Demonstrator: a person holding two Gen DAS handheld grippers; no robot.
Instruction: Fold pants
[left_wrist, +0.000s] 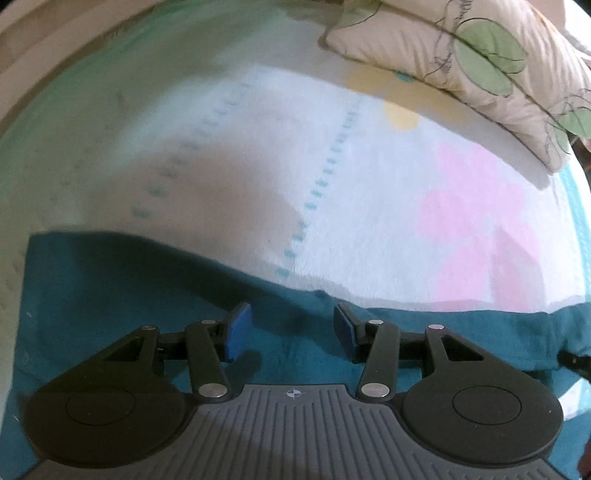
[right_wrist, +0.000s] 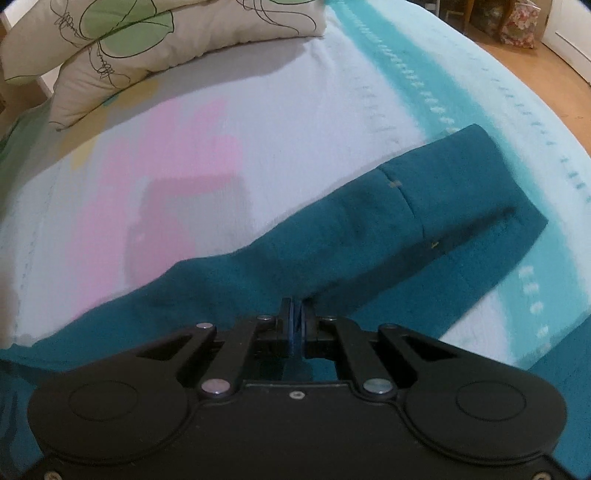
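Teal pants (left_wrist: 110, 295) lie spread on a bed's white blanket (left_wrist: 369, 206) printed with pink and yellow shapes. In the left wrist view my left gripper (left_wrist: 291, 330) hovers open over the pants' upper edge, its blue pads (left_wrist: 238, 332) wide apart with nothing pinched between them. In the right wrist view my right gripper (right_wrist: 298, 314) is shut on a pinch of the teal pants (right_wrist: 424, 206). From there the fabric runs up and to the right as a folded leg, ending on the blanket's turquoise band (right_wrist: 406, 74).
A cream pillow with green leaf prints (left_wrist: 480, 55) lies at the head of the bed, also seen as the pillow (right_wrist: 129, 44) at top left of the right wrist view. Beyond the bed's right edge is wooden floor (right_wrist: 535, 81) with a floral bag (right_wrist: 519, 27).
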